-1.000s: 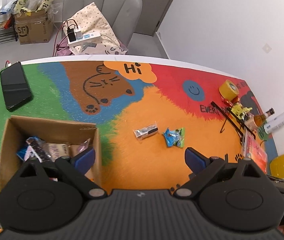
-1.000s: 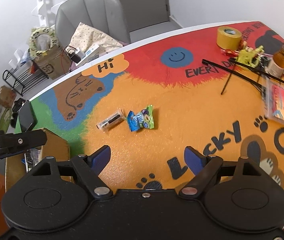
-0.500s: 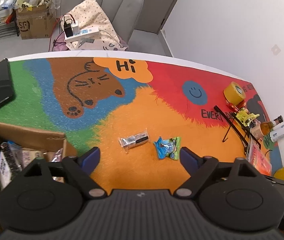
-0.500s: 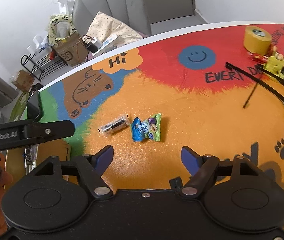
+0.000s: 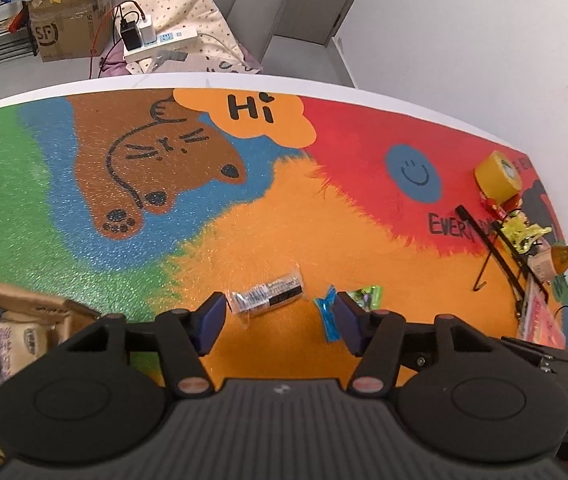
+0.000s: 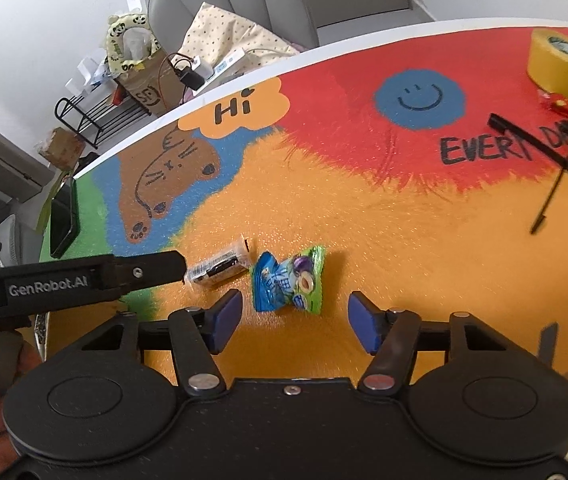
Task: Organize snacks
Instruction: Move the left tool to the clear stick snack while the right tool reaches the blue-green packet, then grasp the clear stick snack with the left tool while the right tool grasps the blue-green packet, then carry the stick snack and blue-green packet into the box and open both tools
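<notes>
I hold the left hand-held gripper (image 5: 280, 316) tilted down over the clear-wrapped dark snack (image 5: 268, 295). Its jaws are closing but not yet clenched: the snack lies on the worktop (image 5: 323, 240) ahead of and between the blue fingertips (image 5: 211, 315), untouched. I hold the right hand-held gripper (image 6: 293, 316) over the blue-and-green snack packet (image 6: 289, 279). Its jaws are also closing, with the packet lying between and just ahead of the pads, not gripped.

Step in hand: a two-handed approach to the last two loose snacks, which lie side by side on the orange area of the worktop. The cardboard box (image 5: 24, 308), already holding several packets, sits at the left edge of the left wrist view.

Next move, as I judge it: lower each hand-held gripper until the pads bracket its own packet, finish closing, then lift and carry toward the box. The two packets lie close together, so I must keep the inner fingers from colliding. Both wrappers look thin and slippery; I grip across the body, not the crimped ends
</notes>
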Demonstrator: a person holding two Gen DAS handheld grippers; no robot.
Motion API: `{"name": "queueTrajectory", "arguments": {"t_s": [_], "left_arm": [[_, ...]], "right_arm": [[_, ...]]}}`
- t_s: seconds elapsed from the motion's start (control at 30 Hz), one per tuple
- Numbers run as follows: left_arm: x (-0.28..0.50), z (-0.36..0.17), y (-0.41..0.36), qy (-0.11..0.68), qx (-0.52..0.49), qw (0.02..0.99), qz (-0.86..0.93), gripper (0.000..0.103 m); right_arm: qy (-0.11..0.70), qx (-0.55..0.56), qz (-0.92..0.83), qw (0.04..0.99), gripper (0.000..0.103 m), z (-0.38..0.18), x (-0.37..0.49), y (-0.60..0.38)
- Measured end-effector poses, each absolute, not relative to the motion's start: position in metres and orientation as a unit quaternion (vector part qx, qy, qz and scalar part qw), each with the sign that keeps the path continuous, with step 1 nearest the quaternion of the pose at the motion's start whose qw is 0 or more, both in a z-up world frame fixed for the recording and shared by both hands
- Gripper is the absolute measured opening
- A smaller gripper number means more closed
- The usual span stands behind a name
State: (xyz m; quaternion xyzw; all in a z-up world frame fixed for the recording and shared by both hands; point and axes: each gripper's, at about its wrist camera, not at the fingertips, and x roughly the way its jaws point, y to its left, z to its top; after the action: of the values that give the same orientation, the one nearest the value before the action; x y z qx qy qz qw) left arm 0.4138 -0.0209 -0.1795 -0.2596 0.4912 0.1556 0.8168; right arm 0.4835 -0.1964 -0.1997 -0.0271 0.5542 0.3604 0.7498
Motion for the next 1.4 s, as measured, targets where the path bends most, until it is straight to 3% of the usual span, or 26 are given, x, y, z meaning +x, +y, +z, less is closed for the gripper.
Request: {"name": "queueTrajectory", "arguments": {"t_s": [0.33,0.53,0.93,1.1,1.23,1.4], "left_arm": [[0.432,-0.209,-0.012,0.509,-0.253,0.808,0.156,0.051],[0.444,-0.213,-0.016,0.509,-0.24,0.815,0.138,0.051],[0.447,-0.233,-0.03,0.524,-0.217,0.815,0.121,0.051],[0.444,-0.236,-0.041,0.533,-0.191,0.814,0.131,0.035],[0.446,-0.236,-0.039,0.534,-0.197,0.809,0.148,0.016],[0.445,-0.225,-0.044,0.532,-0.197,0.811,0.143,0.016]], "right_arm": [[0.568,-0.026,0.369,0.735,0.06,-0.232,0.496,-0.179],[0.575,-0.032,0.366,0.731,0.03,-0.237,0.498,-0.183],[0.573,-0.036,0.343,0.743,0.021,-0.23,0.495,-0.209],[0.575,-0.037,0.335,0.745,0.02,-0.227,0.491,-0.217],[0.572,-0.037,0.333,0.748,0.02,-0.221,0.486,-0.221],[0.565,-0.026,0.33,0.756,0.02,-0.209,0.483,-0.226]]}}
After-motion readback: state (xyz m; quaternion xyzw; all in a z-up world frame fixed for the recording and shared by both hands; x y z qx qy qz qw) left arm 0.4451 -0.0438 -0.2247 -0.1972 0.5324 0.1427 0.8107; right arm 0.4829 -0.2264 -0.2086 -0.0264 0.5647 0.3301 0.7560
